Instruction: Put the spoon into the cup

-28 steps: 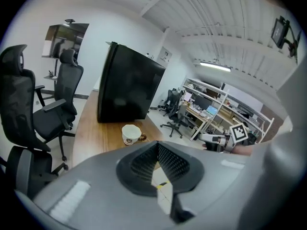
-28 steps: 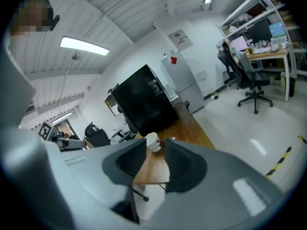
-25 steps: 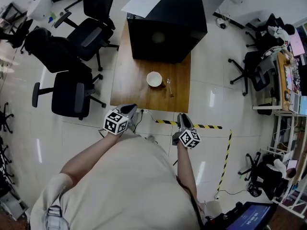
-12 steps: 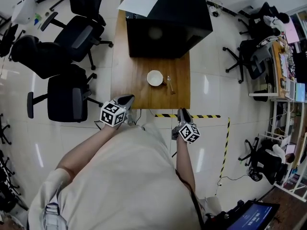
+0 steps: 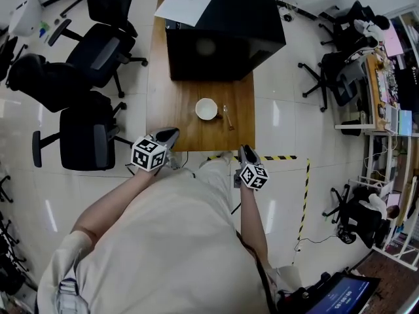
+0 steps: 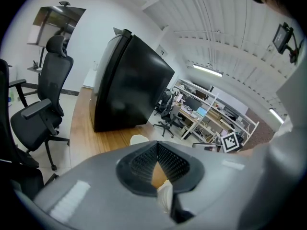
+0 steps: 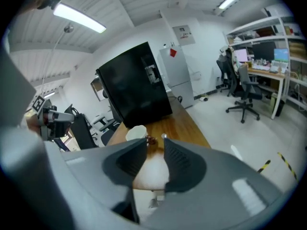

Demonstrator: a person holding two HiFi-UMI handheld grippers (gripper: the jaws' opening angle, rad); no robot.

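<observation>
A white cup (image 5: 207, 108) is seen upright on the wooden worktop (image 5: 177, 103), and everything else is placed from it. The spoon (image 5: 227, 116) is laid flat on the worktop just right of the cup, apart from it and outside it, its length running away from the person. Beyond the cup, a large black box (image 5: 222, 31) is set on the far end of the worktop, with a sheet of paper (image 5: 185, 2) laid on its top. The left tongs (image 5: 169, 135) are held on the near left of the cup, over the worktop's near edge; their tips are pressed together and nothing is pinched. The right tongs (image 5: 243, 150) are held on the near right of the cup, at the worktop's near edge, well short of the spoon; they are spread, with only bare wood seen through the gap, and nothing is gripped. In the right gripper view the cup and spoon are framed just past the tips. Black chairs (image 5: 85, 136) are stood on the floor left of the cup. A strip of yellow-and-black tape (image 5: 288, 157) is laid on the floor, nearer than the cup and to its right.
</observation>
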